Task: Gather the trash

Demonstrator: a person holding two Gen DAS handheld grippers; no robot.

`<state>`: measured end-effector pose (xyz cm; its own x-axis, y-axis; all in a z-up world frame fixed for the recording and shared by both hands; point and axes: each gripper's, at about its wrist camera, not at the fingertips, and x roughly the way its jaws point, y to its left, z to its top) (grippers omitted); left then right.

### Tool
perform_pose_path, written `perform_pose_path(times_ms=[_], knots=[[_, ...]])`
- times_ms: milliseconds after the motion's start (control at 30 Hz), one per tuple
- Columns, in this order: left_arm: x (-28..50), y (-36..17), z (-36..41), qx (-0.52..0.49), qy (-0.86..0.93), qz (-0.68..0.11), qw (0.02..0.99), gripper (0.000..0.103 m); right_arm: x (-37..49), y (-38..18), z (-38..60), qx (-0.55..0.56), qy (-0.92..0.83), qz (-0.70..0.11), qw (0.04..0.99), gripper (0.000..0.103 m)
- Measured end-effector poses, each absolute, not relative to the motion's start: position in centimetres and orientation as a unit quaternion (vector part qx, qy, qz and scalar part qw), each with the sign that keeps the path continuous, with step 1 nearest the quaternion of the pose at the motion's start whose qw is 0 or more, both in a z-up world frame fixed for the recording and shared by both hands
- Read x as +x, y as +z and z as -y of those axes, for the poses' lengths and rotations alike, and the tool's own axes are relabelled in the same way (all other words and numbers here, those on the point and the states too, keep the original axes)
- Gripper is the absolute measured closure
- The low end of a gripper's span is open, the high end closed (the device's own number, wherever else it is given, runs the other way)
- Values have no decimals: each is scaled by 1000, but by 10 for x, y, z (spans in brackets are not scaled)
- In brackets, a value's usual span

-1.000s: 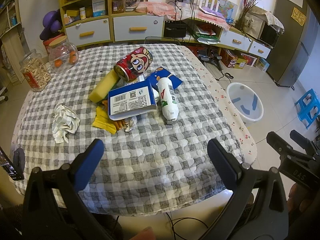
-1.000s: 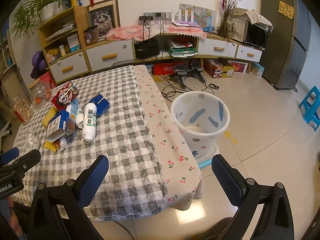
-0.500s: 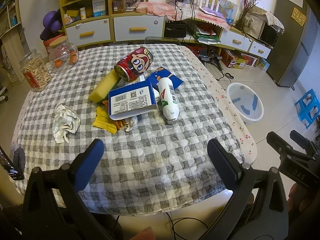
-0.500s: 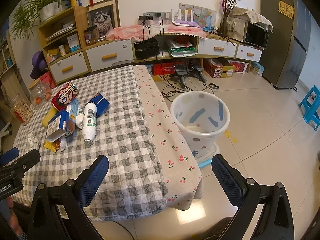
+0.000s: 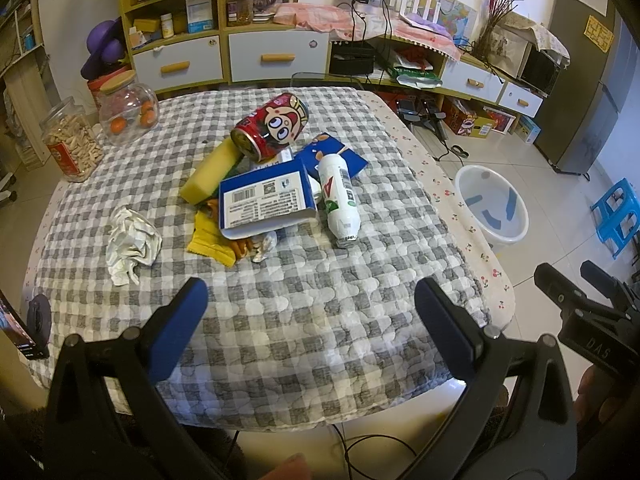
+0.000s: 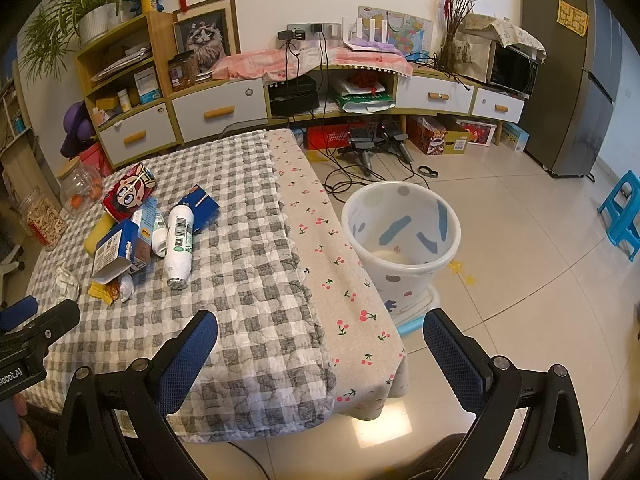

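On the tabletop (image 5: 280, 320), both empty, wide-open hand-held grippers (image 5: 308, 316) (image 6: 320, 344) risk rolling the white bottle (image 5: 340, 200) off if nudged.

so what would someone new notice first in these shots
Probably the heap of trash mid-table on the checked cloth: a red cartoon can lying on its side, a blue and white box and a white bottle beside it, with crumpled paper apart to the left. Next, the white bin on the floor right of the table. Both grippers, left and right, are open and empty.
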<state>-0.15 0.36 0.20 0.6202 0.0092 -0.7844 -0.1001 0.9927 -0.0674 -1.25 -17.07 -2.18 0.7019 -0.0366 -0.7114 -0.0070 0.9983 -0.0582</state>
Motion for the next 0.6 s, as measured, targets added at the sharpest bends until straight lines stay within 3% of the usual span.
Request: perform_pose_path(times_ms=[600], knots=[[-3, 3, -31, -66, 48, -422, 903, 0, 5, -38, 171, 1, 0, -446, 895, 0]])
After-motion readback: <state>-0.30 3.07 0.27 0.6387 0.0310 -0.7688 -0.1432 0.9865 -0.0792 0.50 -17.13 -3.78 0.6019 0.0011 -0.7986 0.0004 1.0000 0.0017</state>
